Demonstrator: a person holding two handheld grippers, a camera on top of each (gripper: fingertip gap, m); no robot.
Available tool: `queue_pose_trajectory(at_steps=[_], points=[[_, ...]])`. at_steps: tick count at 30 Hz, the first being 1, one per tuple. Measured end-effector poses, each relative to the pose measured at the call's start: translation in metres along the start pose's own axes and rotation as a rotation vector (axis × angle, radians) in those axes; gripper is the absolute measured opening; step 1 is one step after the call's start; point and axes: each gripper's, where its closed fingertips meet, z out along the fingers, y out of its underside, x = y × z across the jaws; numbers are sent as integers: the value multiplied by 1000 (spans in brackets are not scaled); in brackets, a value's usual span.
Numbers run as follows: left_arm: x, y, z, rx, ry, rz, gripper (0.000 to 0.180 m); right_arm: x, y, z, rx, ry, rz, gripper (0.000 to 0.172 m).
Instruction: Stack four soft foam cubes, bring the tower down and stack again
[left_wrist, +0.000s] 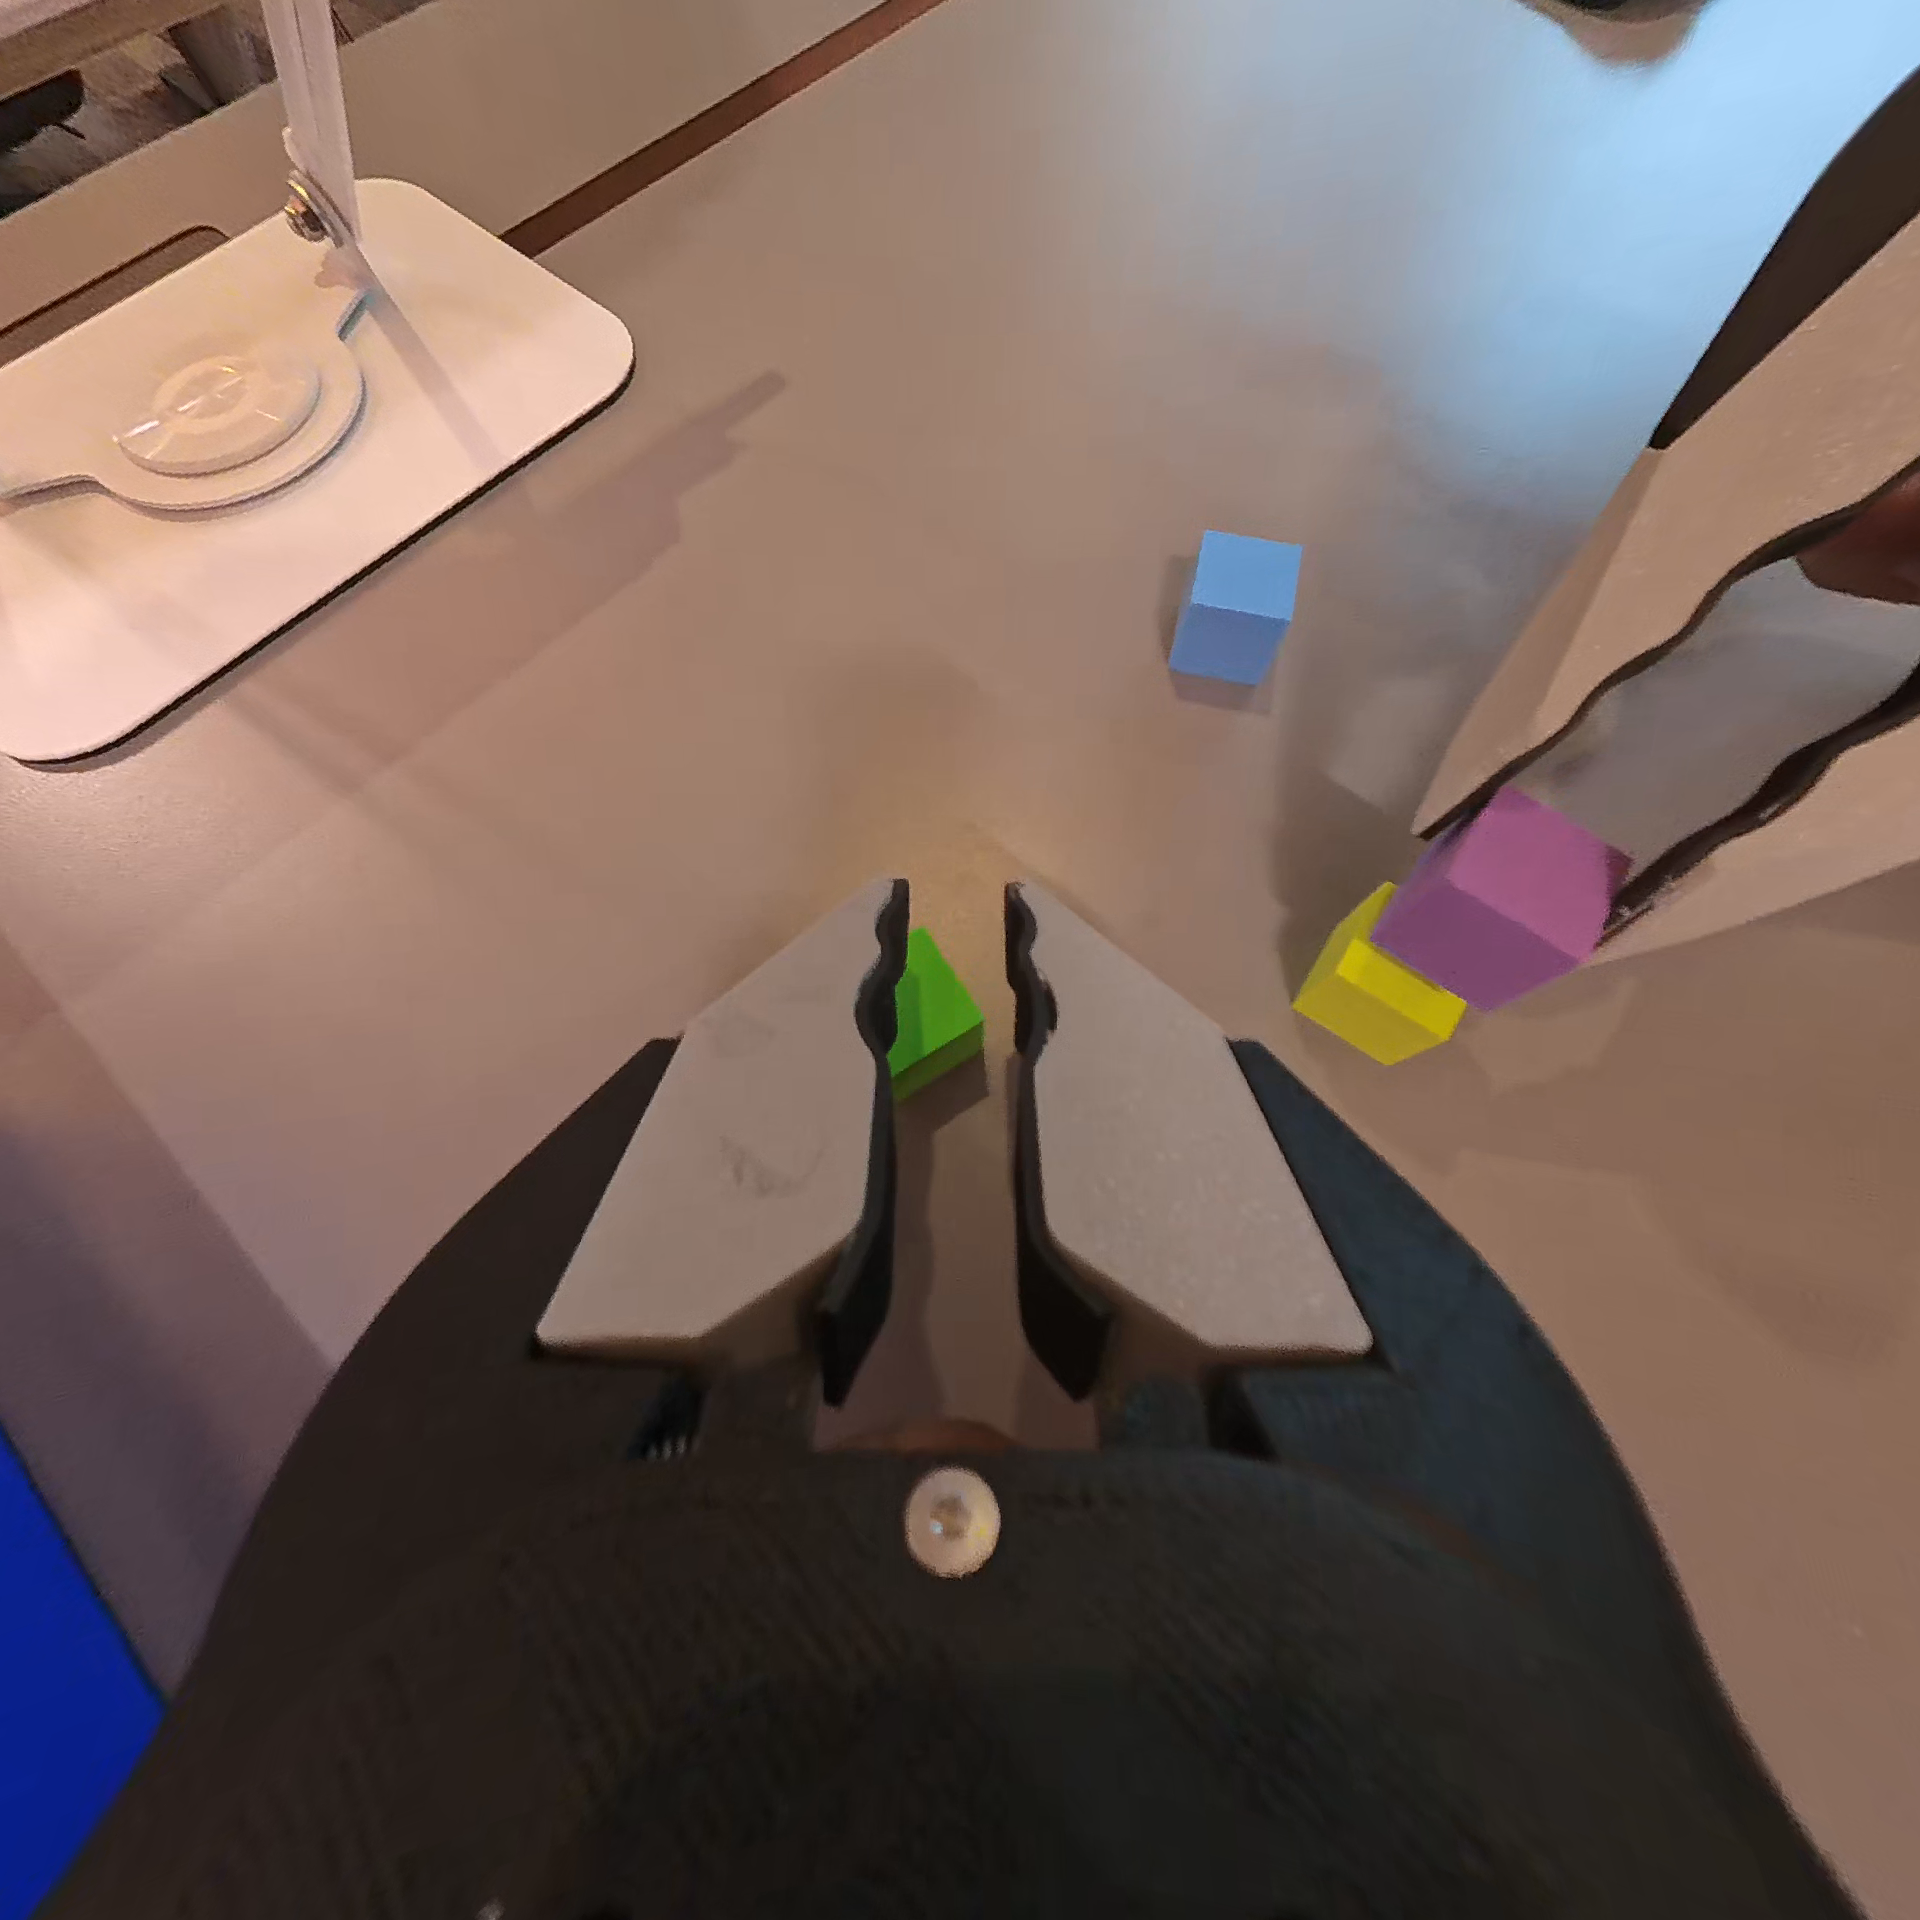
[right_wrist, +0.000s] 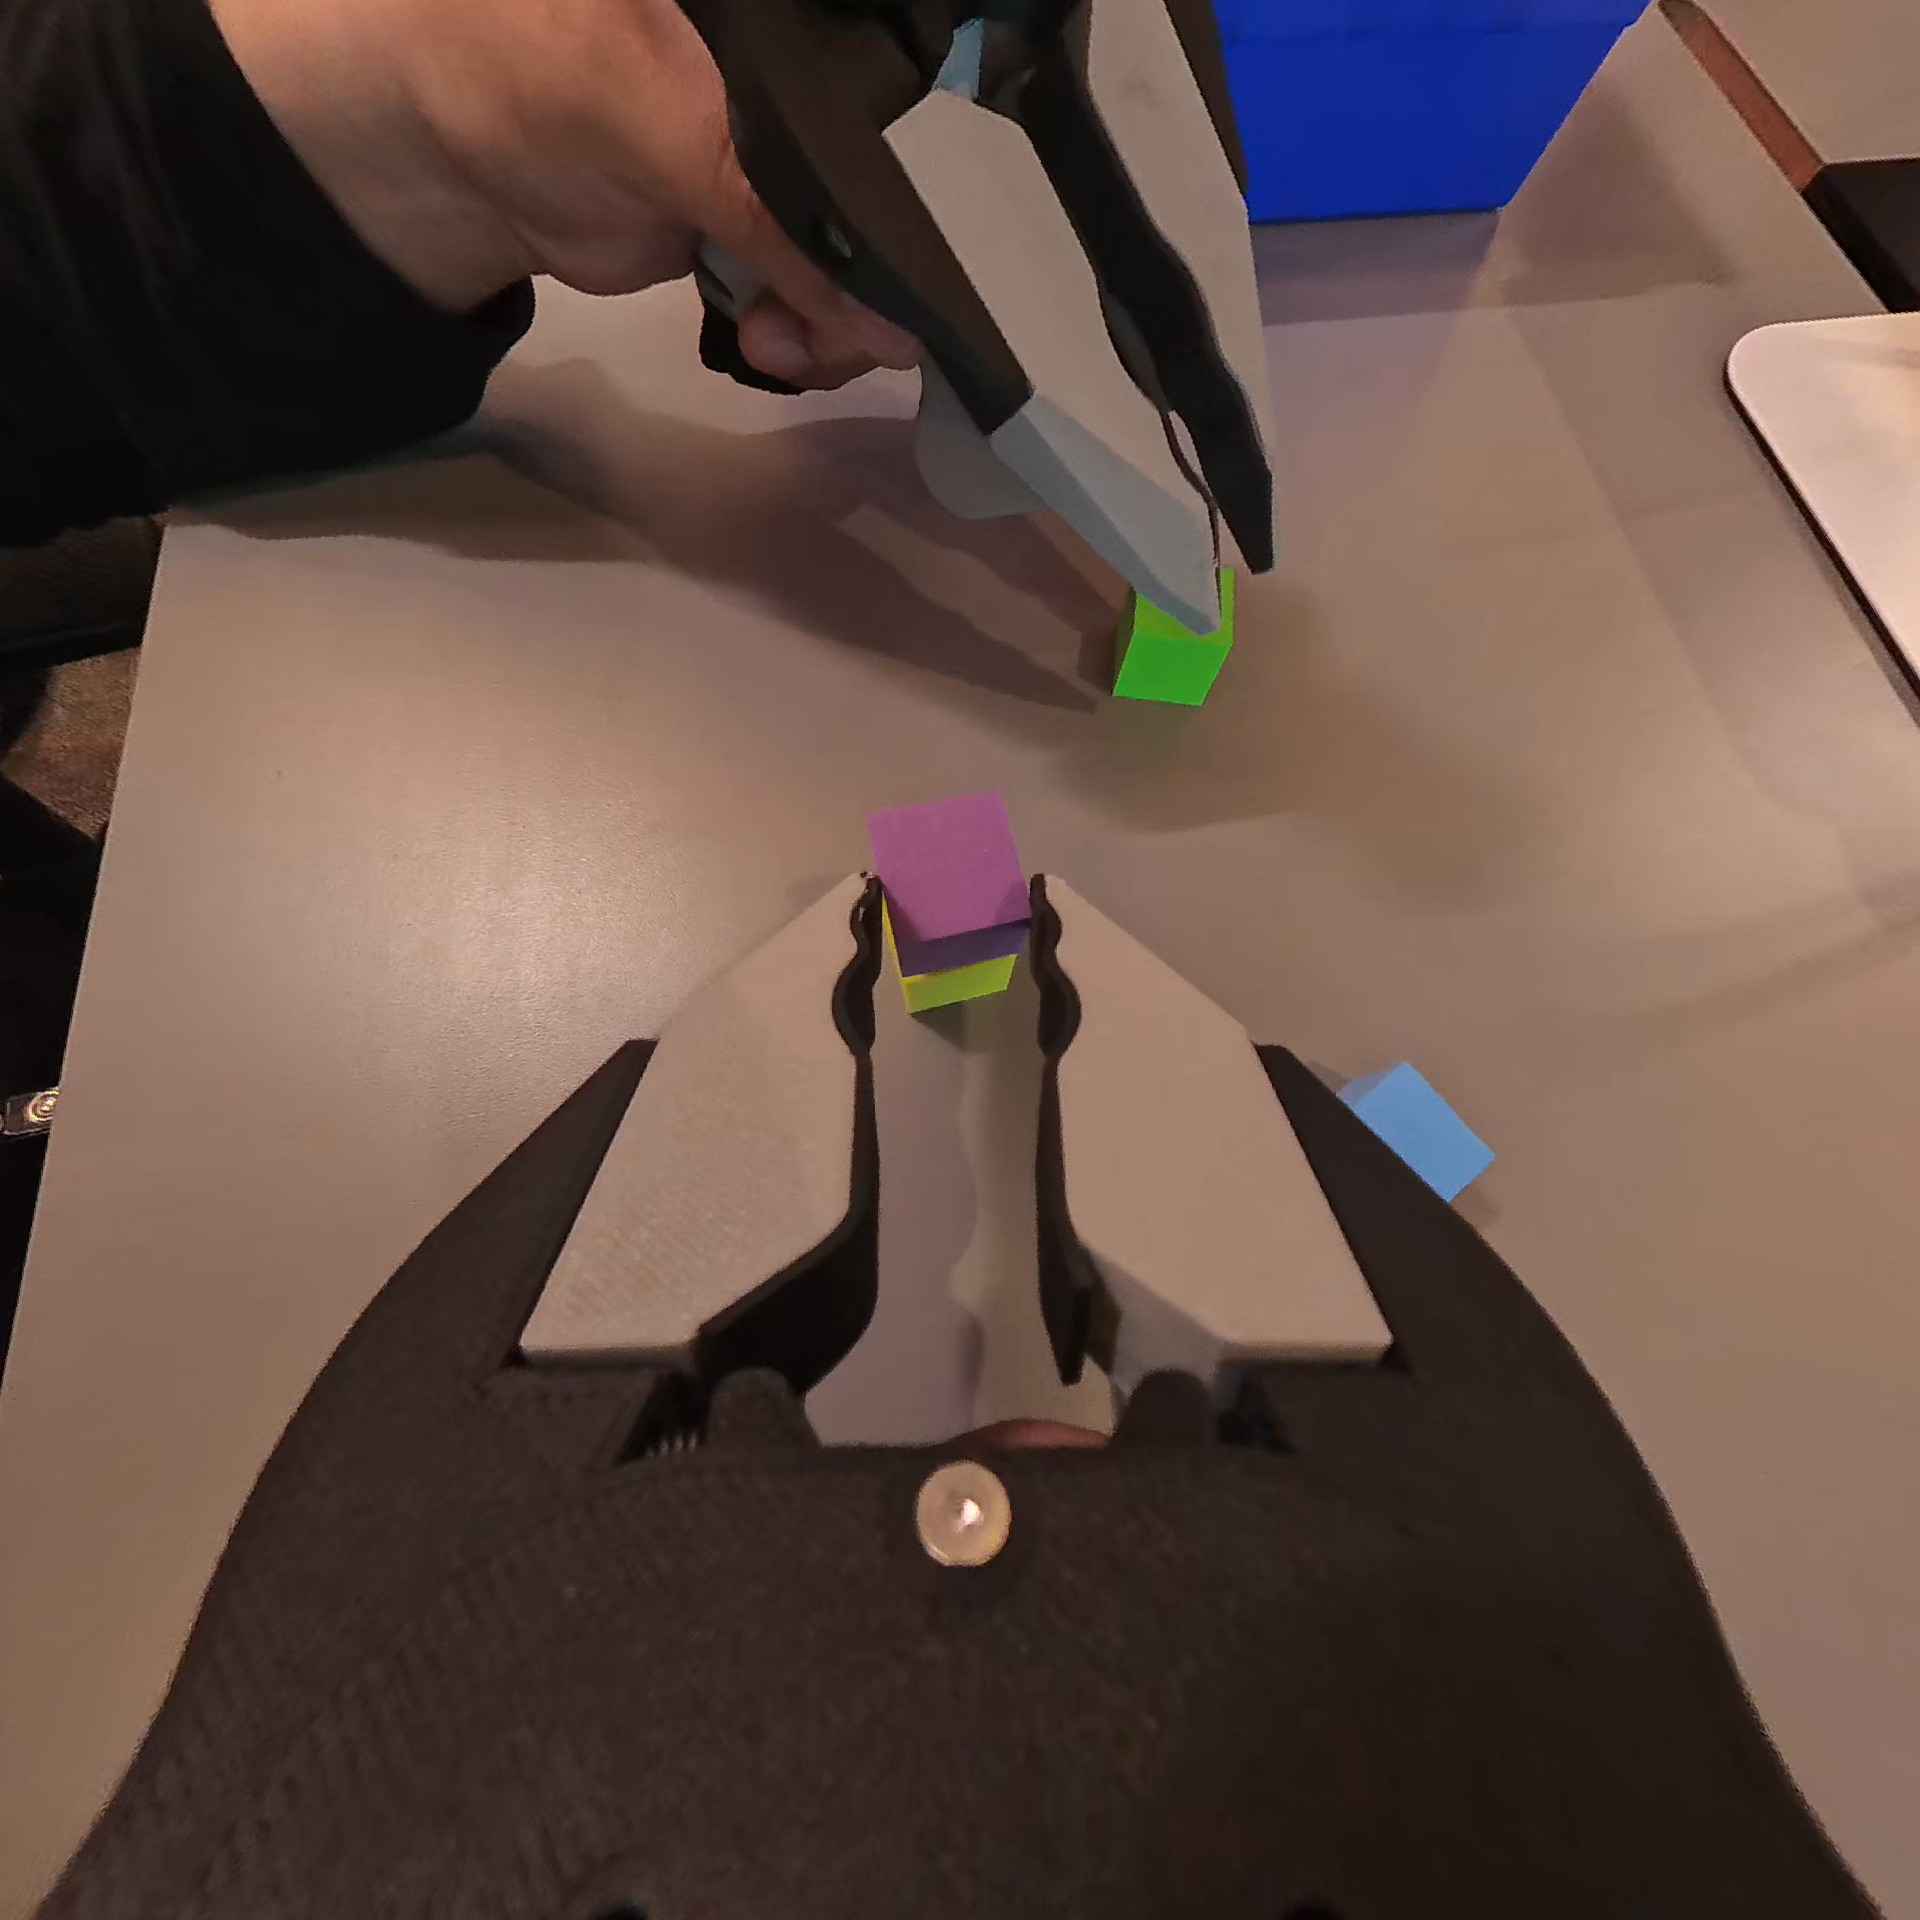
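I see the grey table (left_wrist: 935, 312) filling both views, with a white stand base (left_wrist: 312, 447) at its far left in my left camera and a blue bin (right_wrist: 1403, 104) at the far edge in my right camera. A hand (right_wrist: 582, 177) with a black sleeve carries my left gripper (left_wrist: 954, 935) above the table. Its jaws stand a little apart with nothing between the pads; the green cube (left_wrist: 930, 1003) sits on the table below them, partly hidden under the left finger, and from my right camera the fingertips hover at the cube's top edge, though I cannot tell whether they touch it. My right gripper (right_wrist: 951, 925) has its pads against both sides of the purple cube (right_wrist: 945, 868), gripping it. That purple cube sits on top of the yellow cube (right_wrist: 961, 985), slightly offset, so the stack is two high. The blue cube (left_wrist: 1236, 608) rests alone on the table, well apart from the green one and near the right side of my right gripper
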Motion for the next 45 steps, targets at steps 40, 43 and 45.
queue_pose_trajectory(at_steps=[40,43,45], points=[[3,1,0,-8,8,12,16,-1,2,8,-22,-3,-21,29],[2,0,-1,-5,8,10,16,-3,-4,5,15,-23,1,36],[2,0,-1,-3,8,9,16,-2,-7,2,36,-23,12,39]])
